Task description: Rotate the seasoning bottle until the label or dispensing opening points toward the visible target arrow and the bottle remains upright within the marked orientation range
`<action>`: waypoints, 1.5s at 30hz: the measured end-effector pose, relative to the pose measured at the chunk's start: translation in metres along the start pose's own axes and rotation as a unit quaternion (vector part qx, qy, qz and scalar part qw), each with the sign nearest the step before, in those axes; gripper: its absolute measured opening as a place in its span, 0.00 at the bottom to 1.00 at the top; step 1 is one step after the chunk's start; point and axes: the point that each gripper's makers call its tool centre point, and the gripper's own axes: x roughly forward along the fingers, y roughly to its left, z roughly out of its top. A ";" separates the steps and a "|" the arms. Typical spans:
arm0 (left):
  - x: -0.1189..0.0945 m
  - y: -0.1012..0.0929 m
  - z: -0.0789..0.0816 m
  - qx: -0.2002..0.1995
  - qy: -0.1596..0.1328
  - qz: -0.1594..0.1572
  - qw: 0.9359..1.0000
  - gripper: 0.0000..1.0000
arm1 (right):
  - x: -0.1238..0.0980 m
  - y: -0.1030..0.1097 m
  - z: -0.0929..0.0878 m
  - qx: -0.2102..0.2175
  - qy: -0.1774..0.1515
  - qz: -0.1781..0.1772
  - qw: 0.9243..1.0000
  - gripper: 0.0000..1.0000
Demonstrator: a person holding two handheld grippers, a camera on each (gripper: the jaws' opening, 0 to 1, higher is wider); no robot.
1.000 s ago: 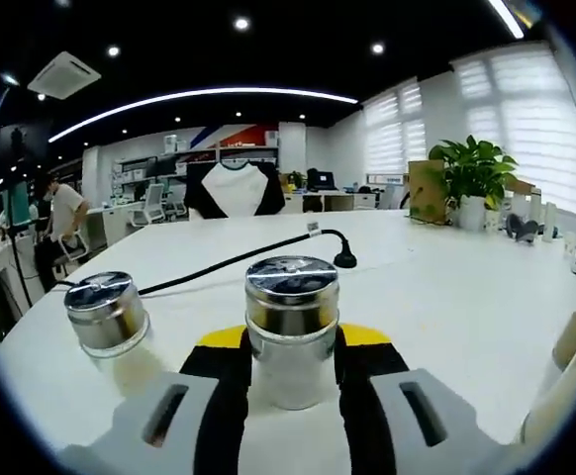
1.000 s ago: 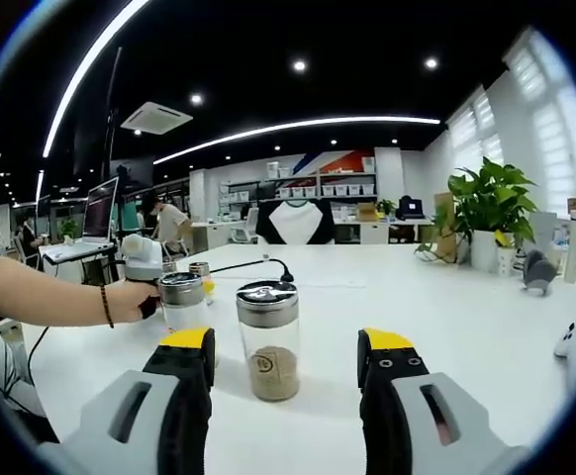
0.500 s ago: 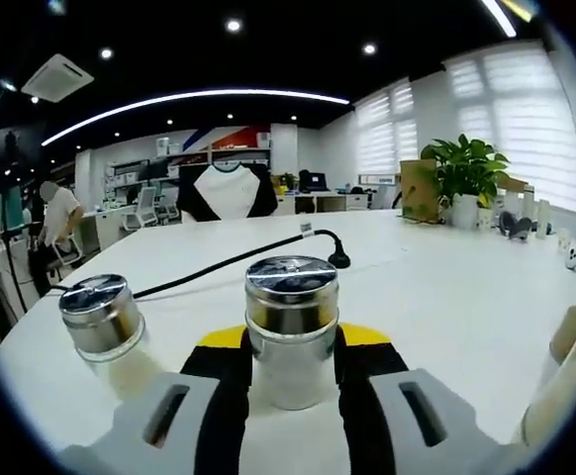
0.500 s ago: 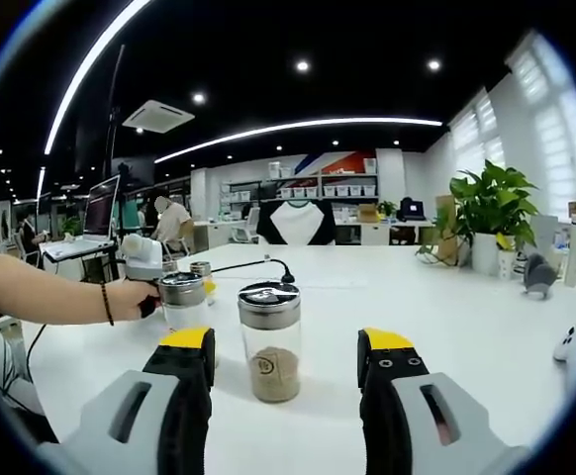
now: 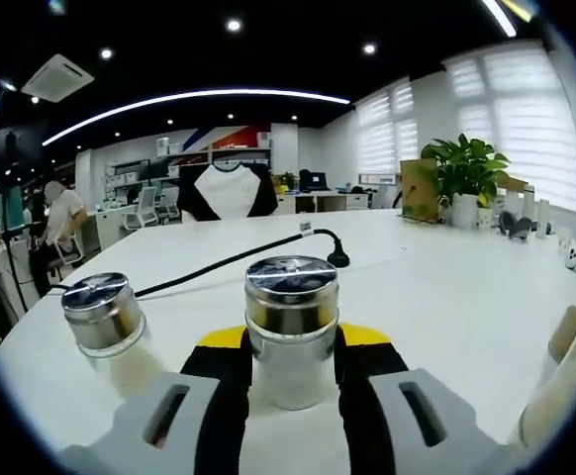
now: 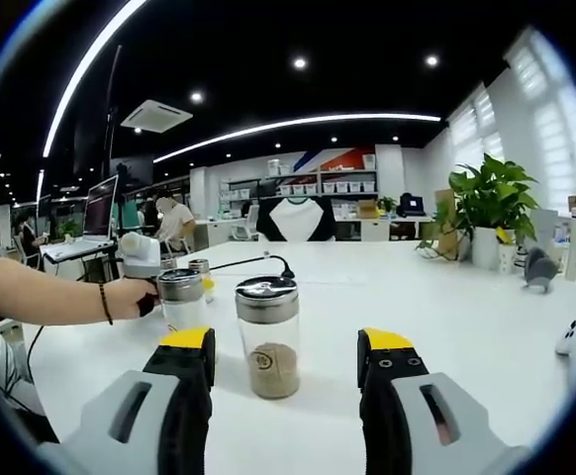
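Right hand-held gripper (image 6: 286,371) with grey bodies, black jaws, yellow tips, slotted holes, dark bracelet (image 6: 106,305) on wrist

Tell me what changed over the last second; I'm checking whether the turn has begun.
Nothing has visibly changed. The left gripper stays shut on its seasoning bottle; the right gripper stays open before the clear bottle.

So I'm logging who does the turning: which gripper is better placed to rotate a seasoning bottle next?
The left. The left gripper is already clamped around a metal-capped bottle. The right gripper is open, and the bottle with brown seasoning stands ahead of it, ungripped.
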 end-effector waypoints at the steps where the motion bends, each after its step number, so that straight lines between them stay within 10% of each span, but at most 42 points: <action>1: -0.001 0.000 0.000 -0.001 0.000 0.002 1.000 0.34 | 0.000 0.000 0.000 0.000 0.000 0.000 1.000 0.58; 45: -0.068 -0.020 -0.016 0.009 -0.002 -0.017 1.000 0.34 | 0.009 0.010 -0.005 -0.012 0.009 0.011 1.000 0.59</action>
